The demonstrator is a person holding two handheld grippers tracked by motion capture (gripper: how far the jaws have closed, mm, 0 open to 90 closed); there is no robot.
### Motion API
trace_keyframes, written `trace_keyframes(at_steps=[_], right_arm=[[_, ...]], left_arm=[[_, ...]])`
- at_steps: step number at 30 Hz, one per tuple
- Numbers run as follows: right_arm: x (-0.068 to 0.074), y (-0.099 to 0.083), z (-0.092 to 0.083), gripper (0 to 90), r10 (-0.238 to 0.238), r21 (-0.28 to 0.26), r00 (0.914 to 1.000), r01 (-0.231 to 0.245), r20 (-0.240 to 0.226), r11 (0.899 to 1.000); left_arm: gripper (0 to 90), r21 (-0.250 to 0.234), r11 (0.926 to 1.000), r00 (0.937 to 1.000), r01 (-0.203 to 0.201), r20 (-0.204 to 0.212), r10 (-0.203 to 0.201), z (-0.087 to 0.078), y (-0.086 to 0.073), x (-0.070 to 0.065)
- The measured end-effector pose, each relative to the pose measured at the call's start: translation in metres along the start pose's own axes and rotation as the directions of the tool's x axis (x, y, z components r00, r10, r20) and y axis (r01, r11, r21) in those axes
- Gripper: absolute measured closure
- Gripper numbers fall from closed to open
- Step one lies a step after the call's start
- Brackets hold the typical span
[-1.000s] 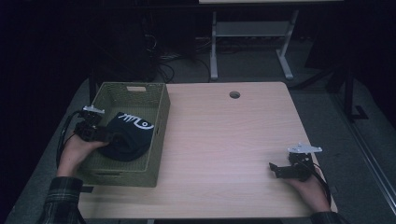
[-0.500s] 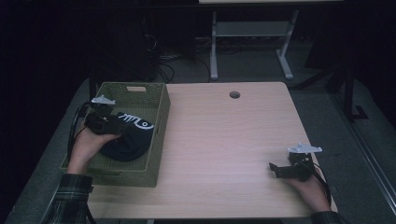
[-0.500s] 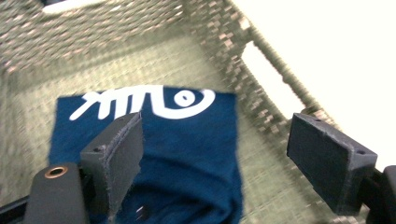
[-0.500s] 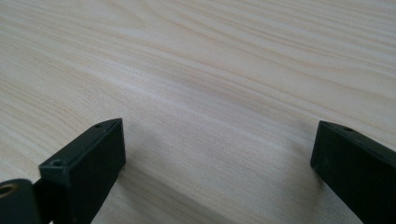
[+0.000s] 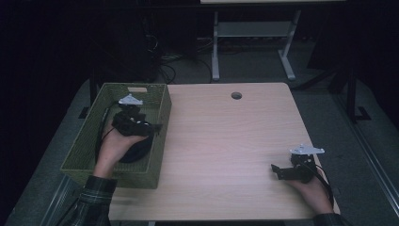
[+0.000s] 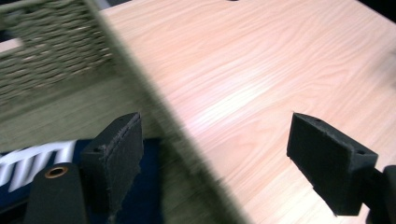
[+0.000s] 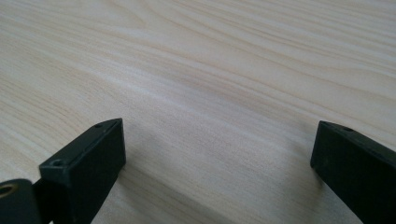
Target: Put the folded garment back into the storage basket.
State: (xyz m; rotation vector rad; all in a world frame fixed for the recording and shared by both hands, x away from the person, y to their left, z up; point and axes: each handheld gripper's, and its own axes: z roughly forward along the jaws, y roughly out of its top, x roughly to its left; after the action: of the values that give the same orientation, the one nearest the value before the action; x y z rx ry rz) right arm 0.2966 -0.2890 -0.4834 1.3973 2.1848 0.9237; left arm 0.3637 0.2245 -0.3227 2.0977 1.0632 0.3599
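A green woven basket (image 5: 113,172) stands on the left part of the wooden table (image 5: 226,141). A dark garment (image 5: 137,151) lies in it, mostly under the person's left hand. My left gripper (image 5: 155,128) hovers over the basket's right wall, open and pointing toward the table. In the left gripper view, the open left gripper (image 6: 219,140) has nothing between its jaws. The basket rim (image 6: 140,93) runs diagonally between them, with navy cloth (image 6: 142,205) bearing white print at lower left. My right gripper (image 5: 276,172) rests open and empty near the table's front right corner, and the right gripper (image 7: 215,149) faces bare wood.
A round cable hole (image 5: 236,95) sits near the table's far edge. Beyond the table stand a white metal frame (image 5: 254,42) and cables on the dark floor. Bare wood lies between the basket and the right gripper.
My left gripper has moved from the basket's left side farther away and then rightward to its right wall. The garment's white print is now covered by the hand. The right gripper stayed still.
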Motion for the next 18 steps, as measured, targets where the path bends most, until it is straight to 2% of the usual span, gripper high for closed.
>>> trace_keyframes(at_steps=[7, 10, 11, 18], right_arm=[[0.000, 0.000, 0.000, 2.8, -0.001, 0.000, 1.0000, 0.001, -0.001, 1.000], [0.000, 0.000, 0.000, 2.8, -0.001, 0.000, 1.0000, 0.001, -0.001, 1.000], [0.000, 0.000, 0.000, 2.8, -0.002, 0.000, 1.0000, 0.002, -0.001, 1.000], [0.000, 0.000, 0.000, 2.8, -0.004, 0.001, 1.0000, 0.004, -0.001, 1.000]], left_arm=[[17.8, -0.002, 0.9991, 0.9980, -0.042, 0.048, 0.042, 0.026, 0.006, -0.034], [17.8, -0.001, 0.9986, 0.9969, -0.053, 0.058, 0.053, 0.034, 0.006, -0.042], [17.8, 0.002, 0.9985, 0.9961, -0.055, 0.069, 0.055, 0.043, 0.006, -0.050], [17.4, 0.034, 0.9952, 0.9904, -0.092, 0.107, 0.088, 0.076, -0.001, -0.073]])
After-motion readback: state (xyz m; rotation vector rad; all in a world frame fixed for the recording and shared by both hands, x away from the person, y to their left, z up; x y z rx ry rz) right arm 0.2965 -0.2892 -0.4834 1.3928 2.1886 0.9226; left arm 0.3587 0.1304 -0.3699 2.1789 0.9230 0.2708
